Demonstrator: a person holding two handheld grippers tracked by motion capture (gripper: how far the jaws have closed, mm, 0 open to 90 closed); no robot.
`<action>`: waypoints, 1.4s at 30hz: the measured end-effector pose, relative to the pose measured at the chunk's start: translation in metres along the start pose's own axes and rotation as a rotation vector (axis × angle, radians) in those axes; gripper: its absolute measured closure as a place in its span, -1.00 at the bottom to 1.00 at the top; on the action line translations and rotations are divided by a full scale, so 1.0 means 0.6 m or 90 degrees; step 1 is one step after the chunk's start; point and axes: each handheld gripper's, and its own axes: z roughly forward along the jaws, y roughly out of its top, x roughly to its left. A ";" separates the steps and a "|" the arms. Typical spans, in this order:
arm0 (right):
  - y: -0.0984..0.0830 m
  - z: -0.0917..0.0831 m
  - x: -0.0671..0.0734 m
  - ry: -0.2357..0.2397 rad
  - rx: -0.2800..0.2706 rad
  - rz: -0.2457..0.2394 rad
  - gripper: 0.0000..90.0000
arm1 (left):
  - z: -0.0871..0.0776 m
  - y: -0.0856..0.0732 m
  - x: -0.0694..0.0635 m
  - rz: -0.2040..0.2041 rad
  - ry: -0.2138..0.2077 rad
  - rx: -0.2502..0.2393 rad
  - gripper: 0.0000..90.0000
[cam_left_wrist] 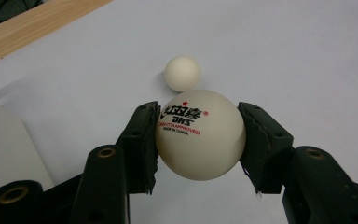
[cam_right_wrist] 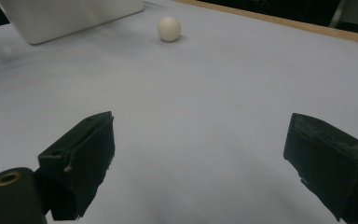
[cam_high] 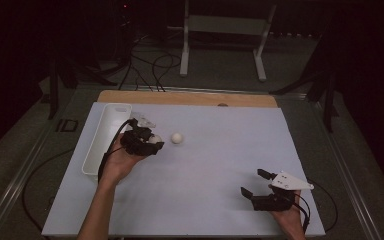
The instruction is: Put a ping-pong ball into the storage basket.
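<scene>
Two smooth white balls show; the left gripper (cam_left_wrist: 199, 140) clamps the printed ball (cam_left_wrist: 199, 135), the plain ball (cam_left_wrist: 182, 73) lying beyond. Right gripper (cam_right_wrist: 198, 163) gapes empty over the matte white table (cam_right_wrist: 214, 93).

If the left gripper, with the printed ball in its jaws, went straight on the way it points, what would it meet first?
Most likely the loose white ball on the table: it lies just beyond the held ball, nearly in line with the left gripper. Depth is hard to judge, so it might pass slightly to one side.

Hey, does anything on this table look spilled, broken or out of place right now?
Nothing stands out. The left gripper squarely holds a ping-pong ball, a second ball sits alone on the white mat, the white bin lies flat at the left edge, and the right gripper is open.
</scene>
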 end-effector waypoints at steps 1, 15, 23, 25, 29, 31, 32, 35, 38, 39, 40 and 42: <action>0.000 0.000 0.000 0.000 0.000 0.000 -0.82 | -0.001 0.000 0.001 -0.002 0.001 0.000 0.13; 0.000 0.000 0.000 -0.001 0.000 0.000 -0.82 | -0.012 -0.007 0.016 -0.009 0.016 -0.001 0.14; 0.000 0.000 0.000 -0.001 0.000 0.001 -0.82 | -0.020 -0.011 0.025 -0.017 0.025 -0.002 0.14; 0.000 0.000 0.000 0.000 0.001 0.001 -0.82 | -0.022 -0.012 0.027 -0.018 0.027 -0.003 0.14; 0.000 0.000 0.000 -0.001 0.000 0.001 -0.82 | -0.024 -0.013 0.028 -0.020 0.028 -0.005 0.13; 0.000 0.000 0.000 -0.001 0.000 0.001 -0.82 | -0.026 -0.013 0.031 -0.020 0.031 -0.006 0.13; 0.000 0.000 -0.001 -0.001 -0.001 0.001 -0.82 | -0.027 -0.014 0.032 -0.021 0.032 -0.006 0.14; 0.000 0.000 0.000 0.000 0.000 0.001 -0.82 | -0.030 -0.014 0.034 -0.023 0.034 -0.006 0.14; 0.000 0.000 0.000 -0.001 0.000 0.001 -0.82 | -0.032 -0.015 0.036 -0.024 0.036 -0.010 0.14; 0.000 0.000 -0.001 -0.001 0.000 0.001 -0.82 | -0.035 -0.015 0.038 -0.024 0.037 -0.009 0.14; 0.000 0.000 -0.001 -0.001 0.000 0.001 -0.82 | -0.035 -0.015 0.038 -0.024 0.037 -0.009 0.14; 0.000 0.000 -0.001 0.000 0.000 0.001 -0.82 | -0.038 -0.015 0.040 -0.025 0.039 -0.011 0.14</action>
